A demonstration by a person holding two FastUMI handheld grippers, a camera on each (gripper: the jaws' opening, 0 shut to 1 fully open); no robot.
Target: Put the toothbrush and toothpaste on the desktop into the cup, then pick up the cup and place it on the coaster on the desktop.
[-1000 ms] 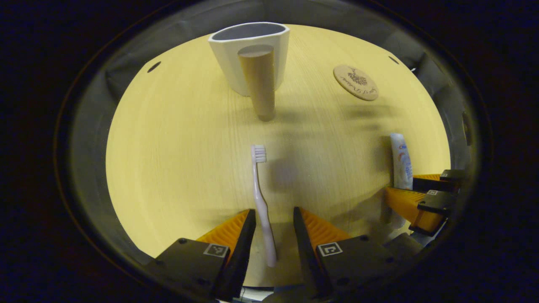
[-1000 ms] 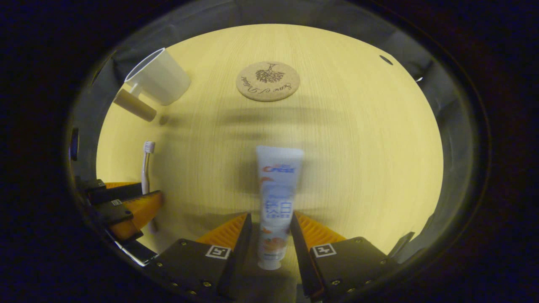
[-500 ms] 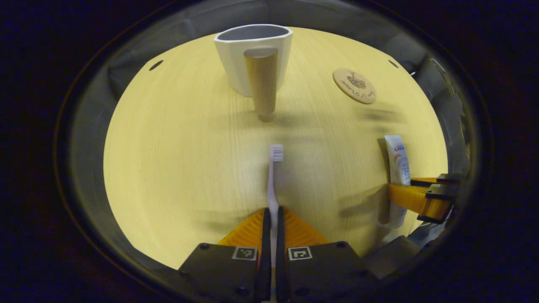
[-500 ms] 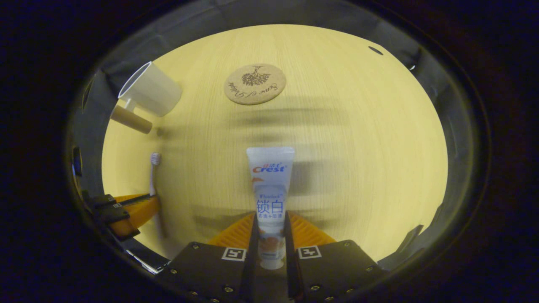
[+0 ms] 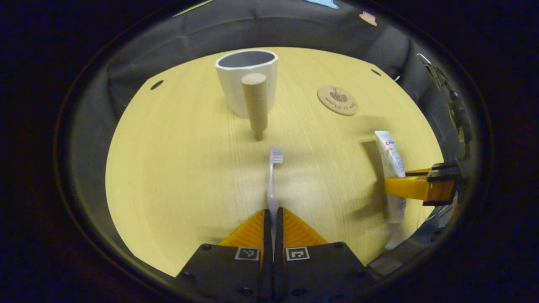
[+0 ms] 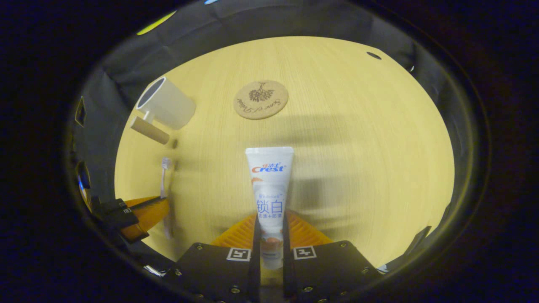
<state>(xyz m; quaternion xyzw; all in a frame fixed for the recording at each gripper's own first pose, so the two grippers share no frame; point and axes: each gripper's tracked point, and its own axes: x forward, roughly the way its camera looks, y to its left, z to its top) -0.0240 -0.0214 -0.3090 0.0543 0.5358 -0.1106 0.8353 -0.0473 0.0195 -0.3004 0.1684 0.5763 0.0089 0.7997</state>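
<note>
On the wooden desktop, the white cup with its wooden handle stands at 12 o'clock in the left gripper view, the cork coaster at 1 o'clock. The right gripper is clamped on the toothpaste tube, cap end hidden between its fingers. The left gripper is clamped on the toothbrush, handle end hidden likewise.

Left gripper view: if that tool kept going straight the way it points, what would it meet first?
Probably the cup's wooden handle, then the cup. The left tool, shut on the toothbrush, points at them; its height is unclear.
</note>
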